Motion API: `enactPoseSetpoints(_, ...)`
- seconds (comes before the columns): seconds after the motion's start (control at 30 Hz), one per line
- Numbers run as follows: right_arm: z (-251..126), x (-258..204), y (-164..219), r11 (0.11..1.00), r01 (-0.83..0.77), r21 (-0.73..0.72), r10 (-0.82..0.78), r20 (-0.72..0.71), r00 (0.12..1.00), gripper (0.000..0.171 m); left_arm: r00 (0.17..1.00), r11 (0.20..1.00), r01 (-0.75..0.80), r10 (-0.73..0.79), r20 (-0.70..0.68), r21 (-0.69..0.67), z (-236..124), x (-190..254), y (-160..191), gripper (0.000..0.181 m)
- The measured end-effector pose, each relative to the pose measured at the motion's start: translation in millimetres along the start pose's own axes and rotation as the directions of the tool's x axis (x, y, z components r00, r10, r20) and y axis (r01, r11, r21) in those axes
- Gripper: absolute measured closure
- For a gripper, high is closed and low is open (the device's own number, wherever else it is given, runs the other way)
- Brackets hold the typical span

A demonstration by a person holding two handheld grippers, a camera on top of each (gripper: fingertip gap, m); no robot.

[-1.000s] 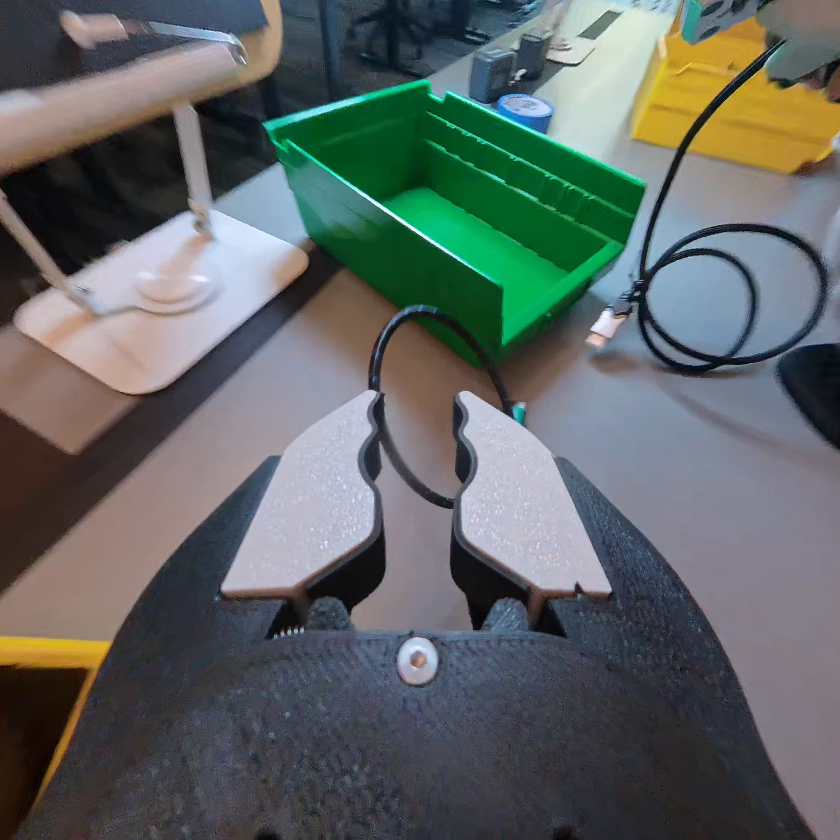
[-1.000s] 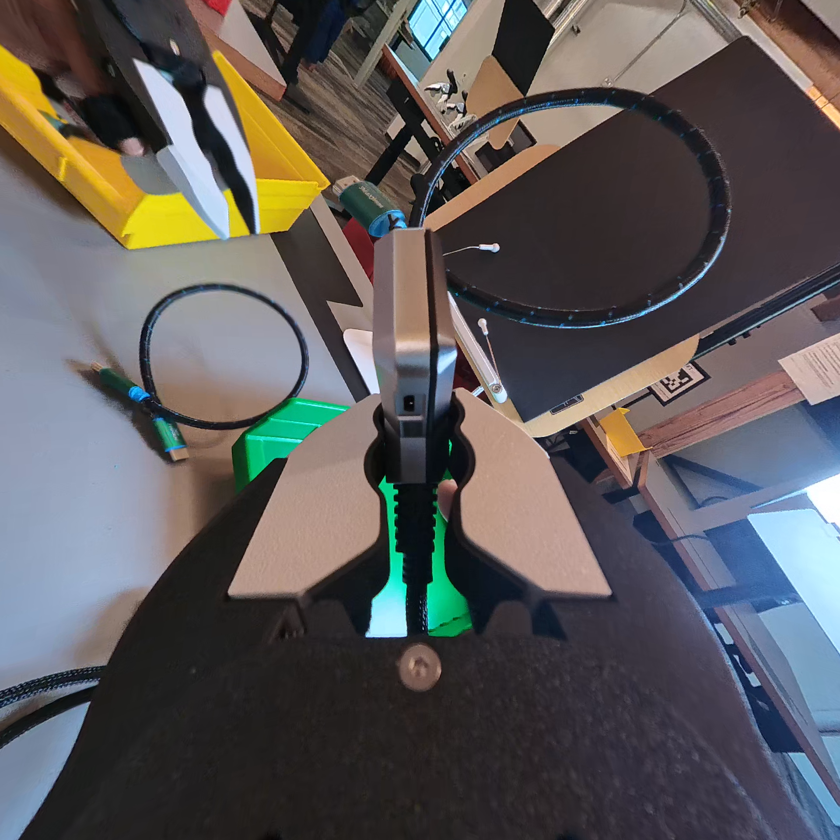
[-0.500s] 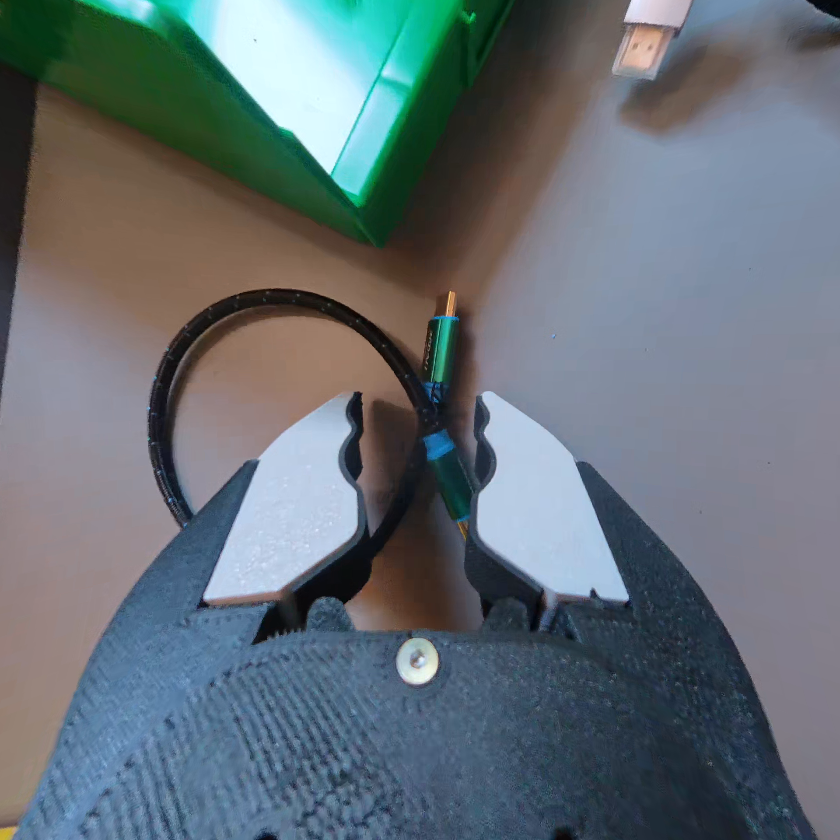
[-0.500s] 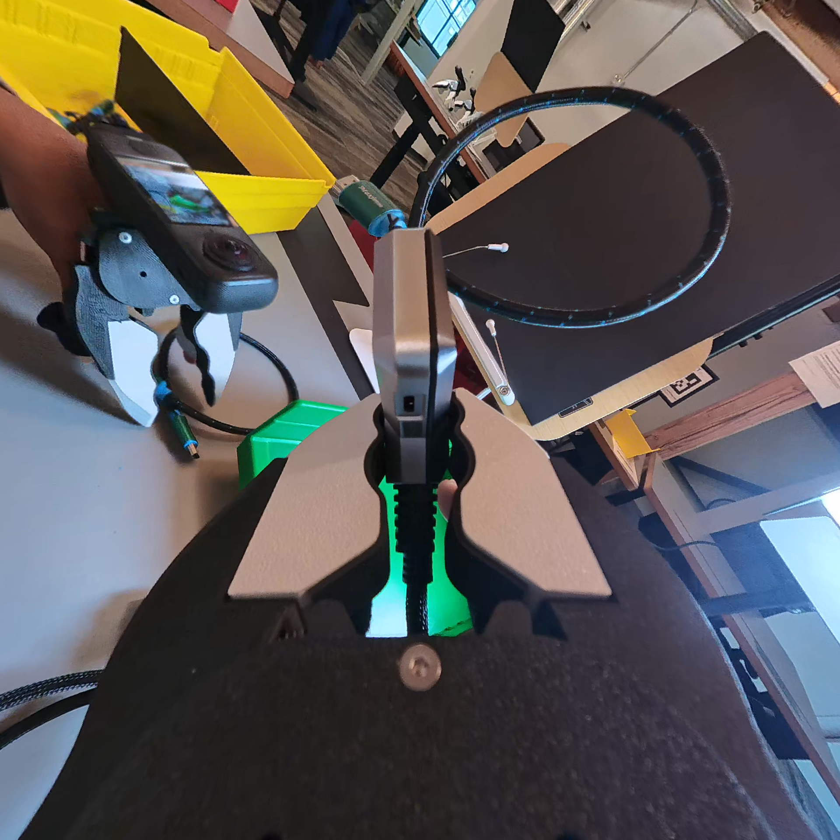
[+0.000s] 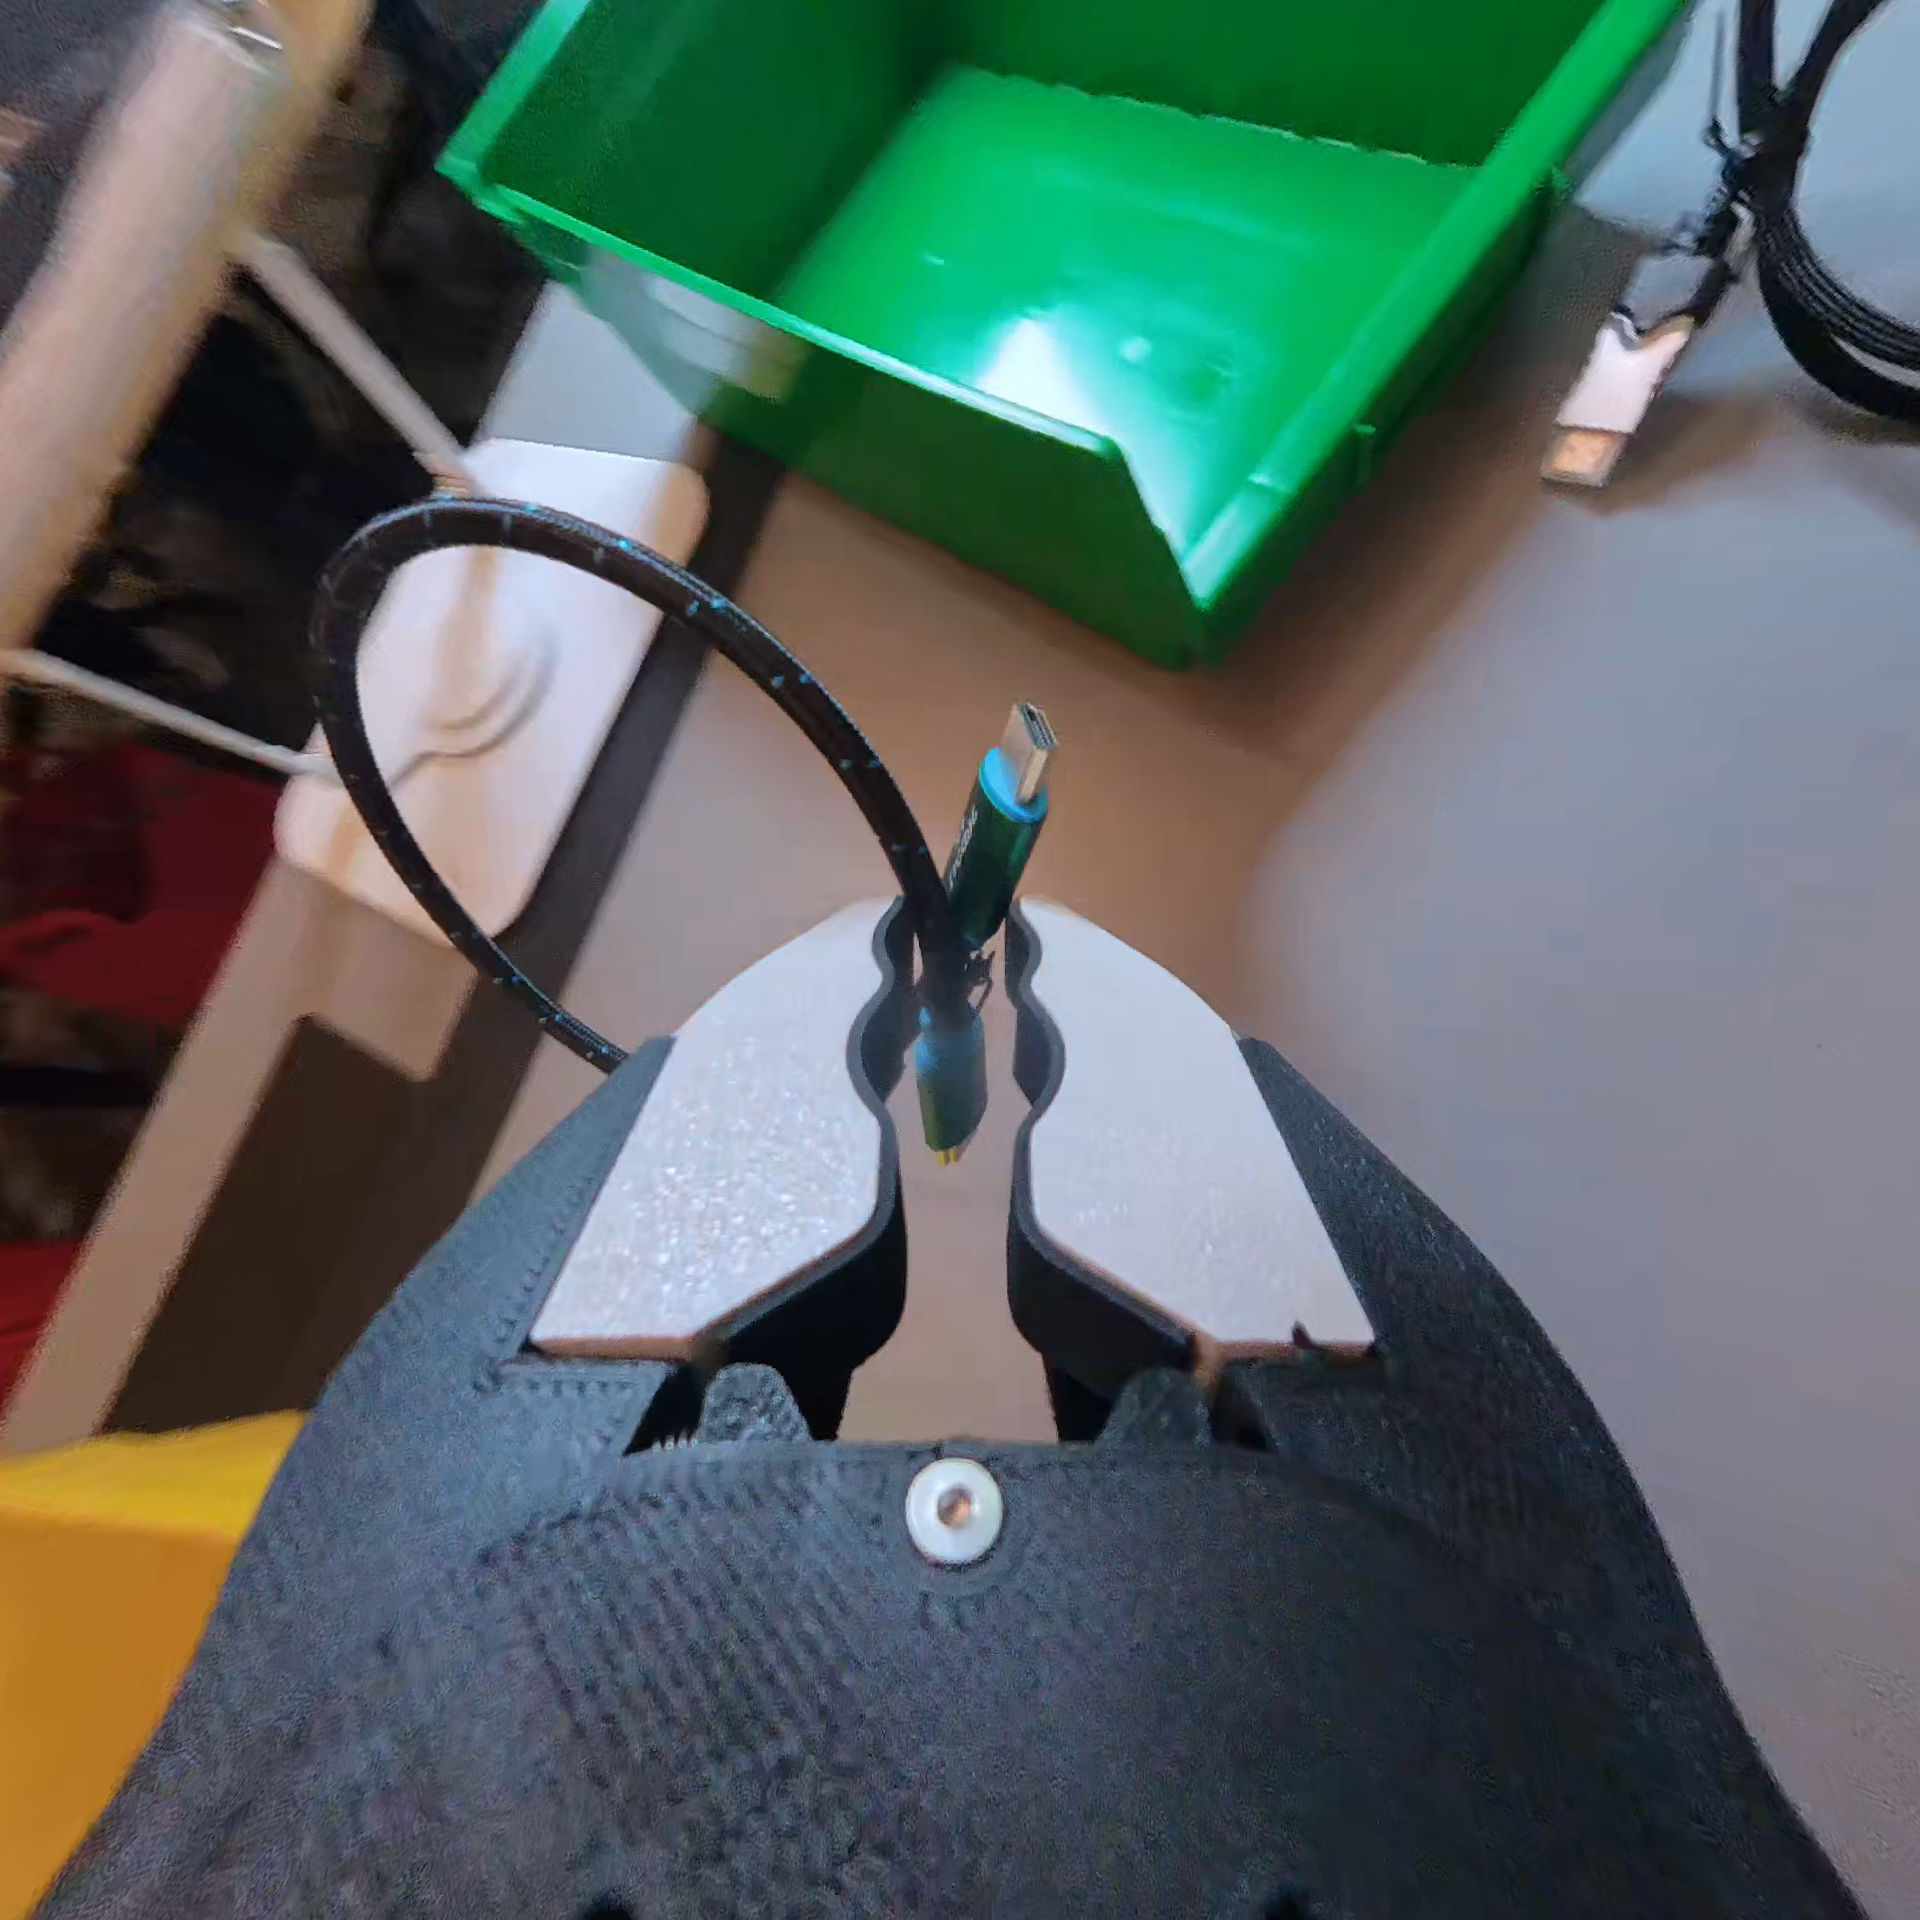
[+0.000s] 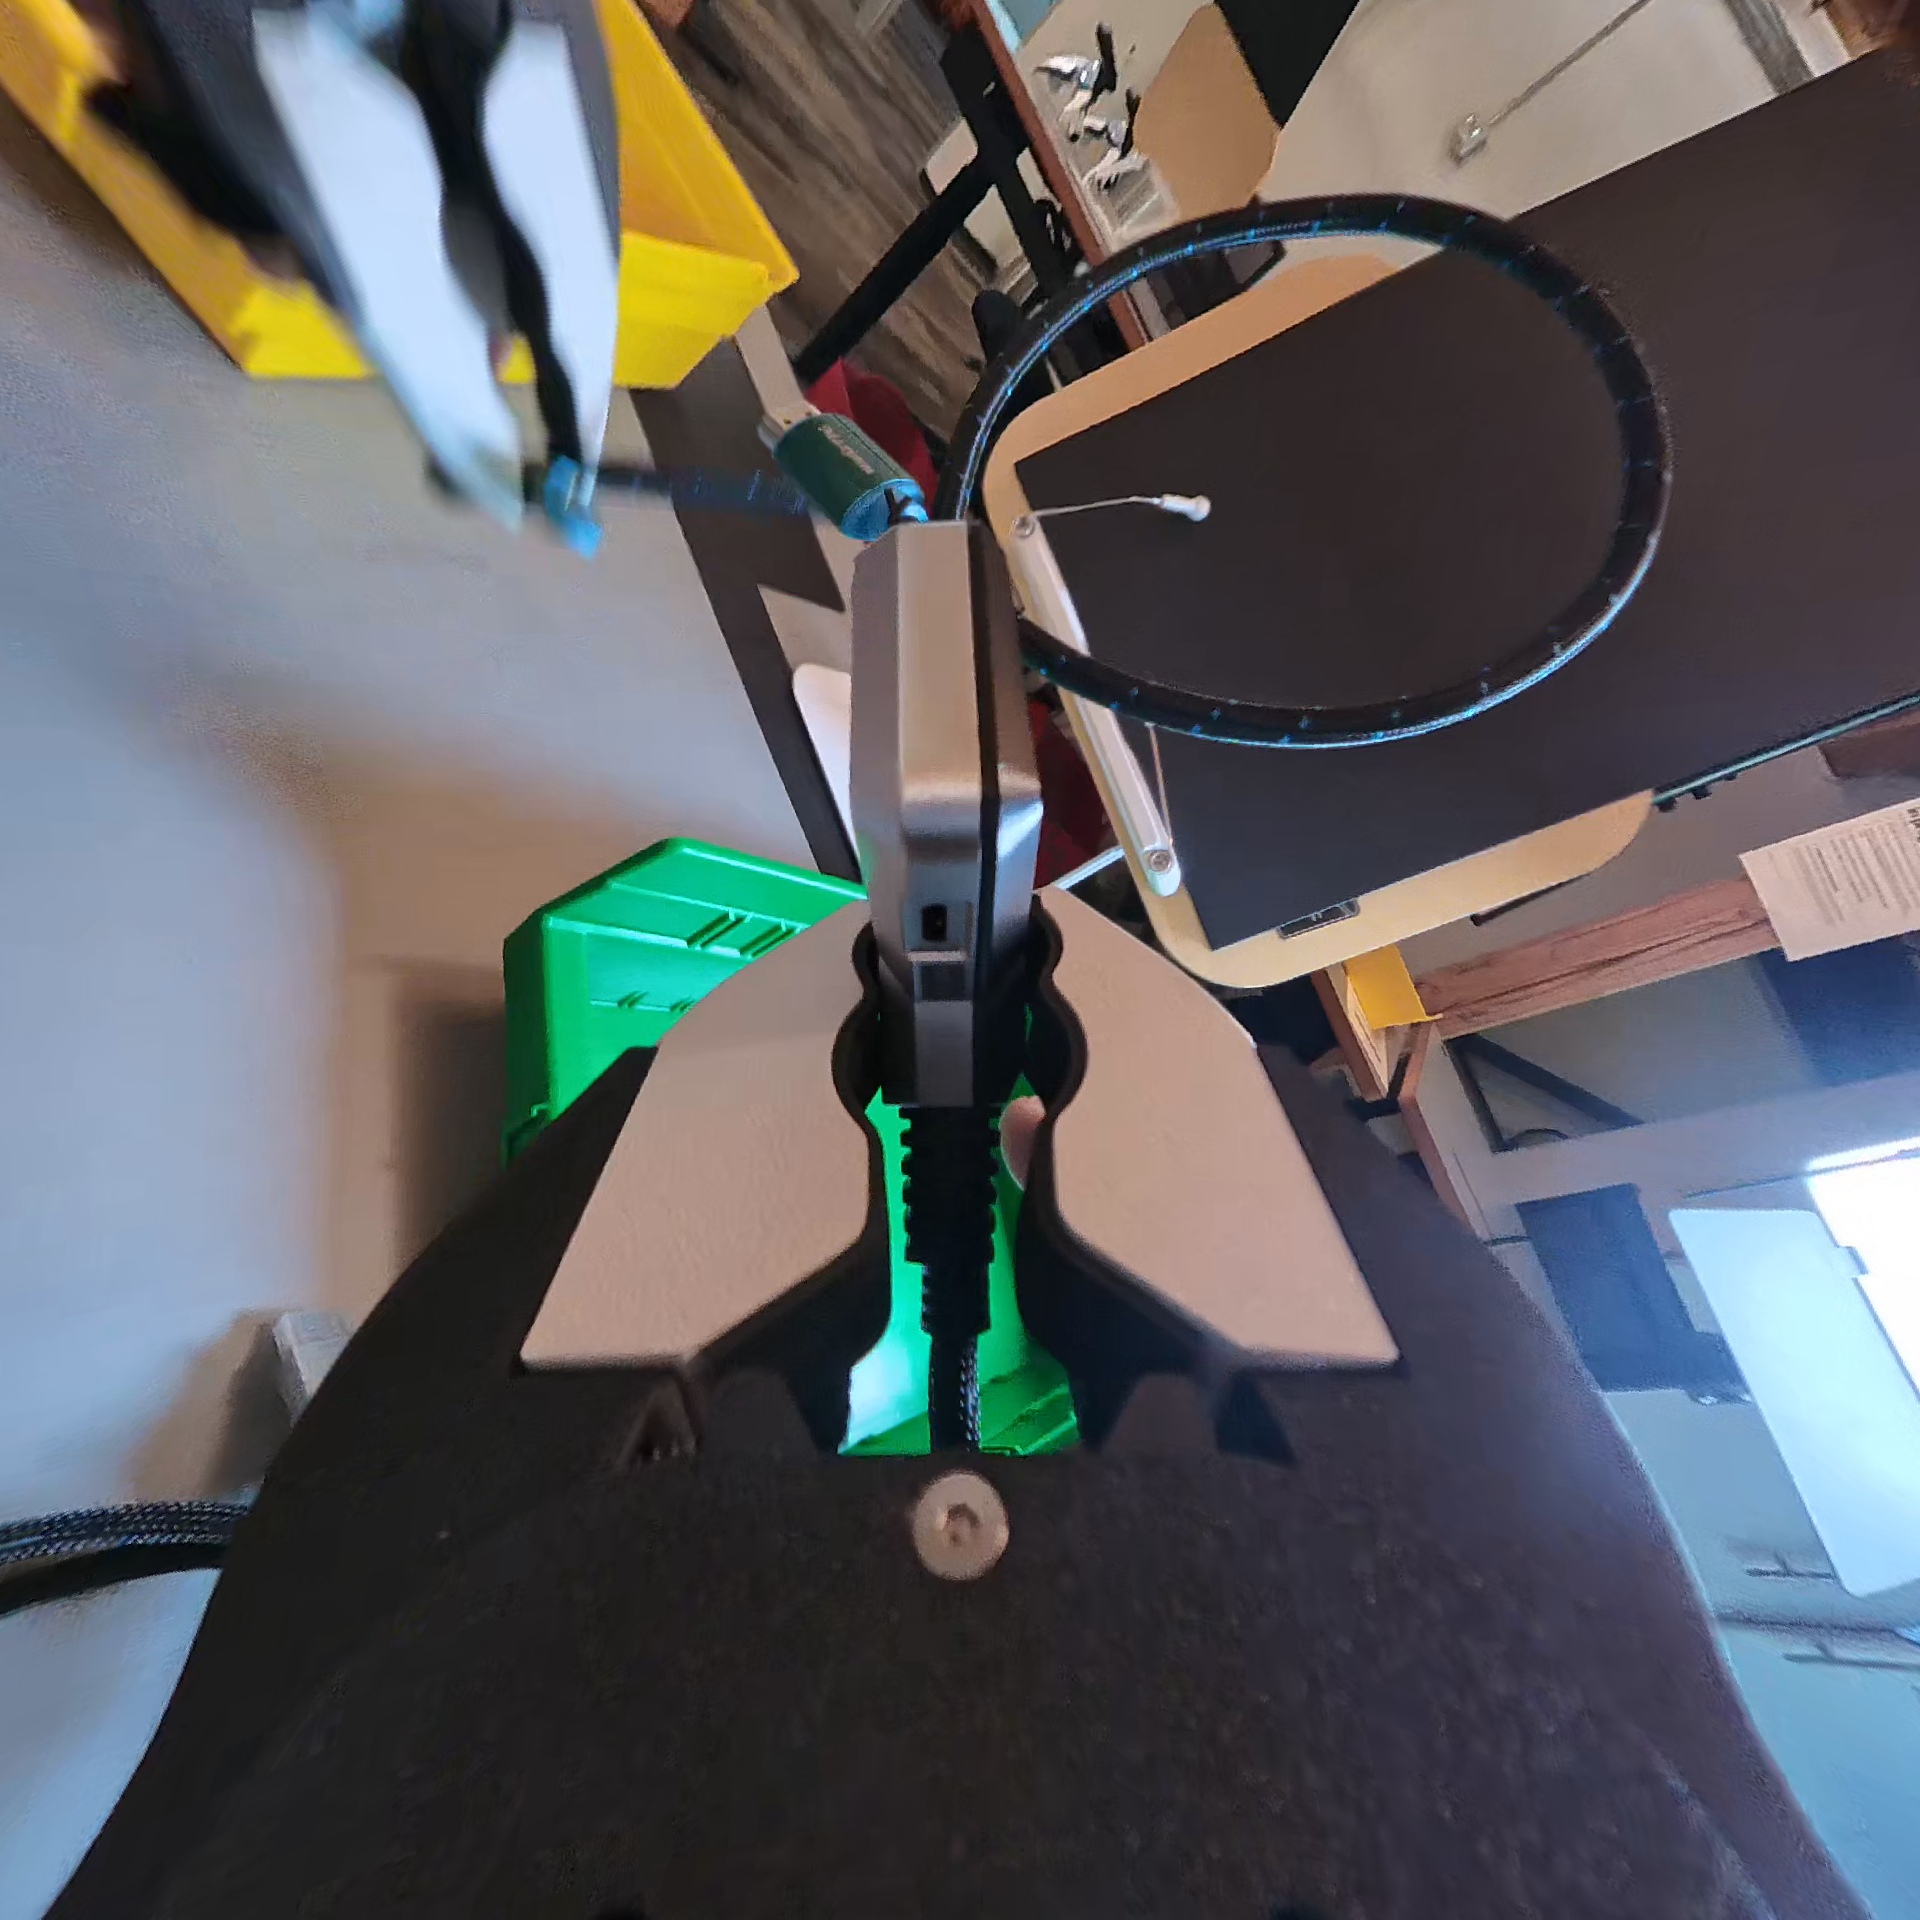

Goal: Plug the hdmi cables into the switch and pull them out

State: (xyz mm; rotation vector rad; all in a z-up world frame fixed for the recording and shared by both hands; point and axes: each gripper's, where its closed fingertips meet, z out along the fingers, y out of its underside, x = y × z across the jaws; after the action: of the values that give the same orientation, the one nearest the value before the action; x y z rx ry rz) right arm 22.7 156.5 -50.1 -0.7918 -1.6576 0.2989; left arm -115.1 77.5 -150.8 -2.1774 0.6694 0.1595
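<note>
My left gripper (image 5: 951,940) is shut on a short black braided HDMI cable (image 5: 348,665) where its ends cross, and holds it off the table. One green plug (image 5: 997,821) points up and forward past the fingertips. The other green plug (image 5: 943,1091) hangs between the fingers. My right gripper (image 6: 951,935) is shut on the grey switch (image 6: 914,727) and holds it upright in the air. A second looped cable (image 6: 1636,457) joins the switch's far end, with a green plug (image 6: 842,468) there. The left gripper (image 6: 520,478) shows blurred at the upper left of the right wrist view.
A green bin (image 5: 1039,260) stands on the table ahead of the left gripper. To its right lie a silver plug (image 5: 1616,384) and a black cable coil (image 5: 1849,208). A white lamp base (image 5: 499,644) stands at the left and a yellow bin (image 6: 675,291) behind. Left tips to right tips: about 20 cm.
My left gripper came down over the short cable, shut on it and lifted it off the table, toward the switch. The right gripper and switch stayed almost still.
</note>
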Motion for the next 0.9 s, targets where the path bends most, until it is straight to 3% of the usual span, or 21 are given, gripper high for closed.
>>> enactPoseSetpoints(0.1,12.3,-11.4,4.2,0.997,0.064,-0.043,-0.063,0.011,0.998,0.147,0.989,1.0,-0.027,0.025,0.146,0.009,-51.4,-24.5,-10.5,0.165)
enactPoseSetpoints(0.2,26.4,-27.3,0.7,0.988,0.144,-0.047,-0.143,0.024,0.989,0.148,0.978,0.996,-0.091,0.089,0.188,0.004,-78.9,-15.9,-24.6,0.165)
enactPoseSetpoints(0.47,55.8,-69.6,5.1,0.95,0.303,-0.07,-0.297,0.091,0.951,0.147,0.969,0.969,-0.231,0.237,0.075,-0.085,-49.7,40.0,-38.3,0.164)
enactPoseSetpoints(0.77,65.1,-97.4,-4.7,0.921,0.39,-0.001,-0.387,0.122,0.914,0.147,0.954,0.94,-0.292,0.3,0.021,-0.179,-36.6,53.9,-24.8,0.164)
enactPoseSetpoints(0.9,62.7,-99.3,-9.2,0.928,0.37,0.043,-0.372,0.121,0.92,0.147,0.951,0.938,-0.308,0.31,-0.009,-0.156,-41.2,58.8,-26.4,0.165)
